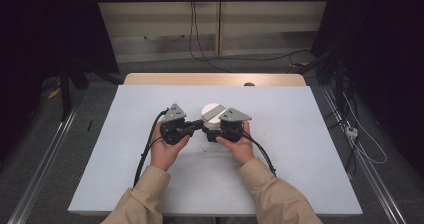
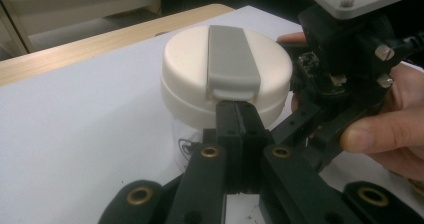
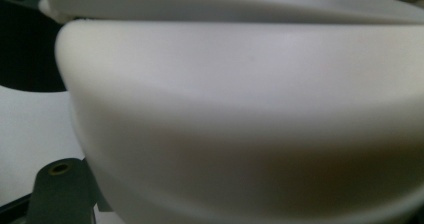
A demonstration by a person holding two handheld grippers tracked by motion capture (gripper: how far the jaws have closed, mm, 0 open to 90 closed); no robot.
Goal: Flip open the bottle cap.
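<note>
A jar (image 1: pixel 212 113) with a cream lid (image 2: pixel 190 69) and a grey tab (image 2: pixel 231 59) across it stands mid-table. My left gripper (image 1: pixel 201 125) comes in from the left. Its jaws are shut flat together, and the tips (image 2: pixel 239 106) touch the lid's rim just under the tab's lip. My right gripper (image 1: pixel 217 129) sits tight against the jar's near right side with its jaws spread around the jar and pressed on it. In the right gripper view the lid (image 3: pixel 240 109) looms blurred right at the camera, and a black link (image 3: pixel 60 194) shows at the lower left.
The jar stands on a white board (image 1: pixel 125 159) laid over a wooden table, whose back strip (image 1: pixel 215 79) shows. A hand (image 2: pixel 385 134) holds the right gripper close by the jar. Rails and cables (image 1: pixel 360 134) run on the floor on both sides.
</note>
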